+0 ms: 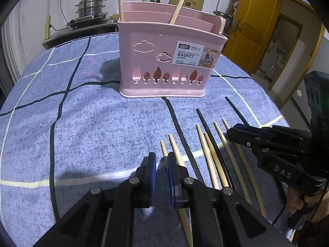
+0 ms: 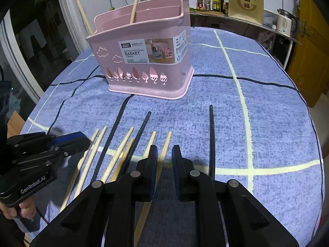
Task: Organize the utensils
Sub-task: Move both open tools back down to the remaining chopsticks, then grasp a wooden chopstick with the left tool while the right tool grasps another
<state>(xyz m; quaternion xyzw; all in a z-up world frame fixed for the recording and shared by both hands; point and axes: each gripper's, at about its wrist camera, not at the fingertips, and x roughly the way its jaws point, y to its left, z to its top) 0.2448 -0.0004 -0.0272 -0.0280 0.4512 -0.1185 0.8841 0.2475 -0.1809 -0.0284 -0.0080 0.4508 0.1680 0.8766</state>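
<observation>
A pink chopstick basket [image 1: 164, 61] [image 2: 144, 61] stands upright on the blue checked cloth, with two bamboo chopsticks [image 1: 181, 6] leaning in it. Several bamboo chopsticks [image 1: 207, 154] [image 2: 119, 154] and two black ones [image 1: 205, 127] [image 2: 211, 135] lie side by side in front of it. My left gripper [image 1: 161, 156] hovers low over the leftmost bamboo pair, its jaws a narrow gap apart and pressing on nothing. My right gripper [image 2: 165, 148] hovers over a bamboo chopstick [image 2: 167, 140] that runs under its narrow gap, not gripped. Each gripper also shows in the other view: right gripper [image 1: 231, 130], left gripper [image 2: 86, 141].
A steamer pot [image 1: 91, 8] sits on a stove behind the table. Bottles [image 2: 214, 0] and a kettle [image 2: 285, 22] stand on a counter at the back right. A yellow door [image 1: 257, 30] is to the right. The cloth [image 2: 267, 123] spreads bare right of the chopsticks.
</observation>
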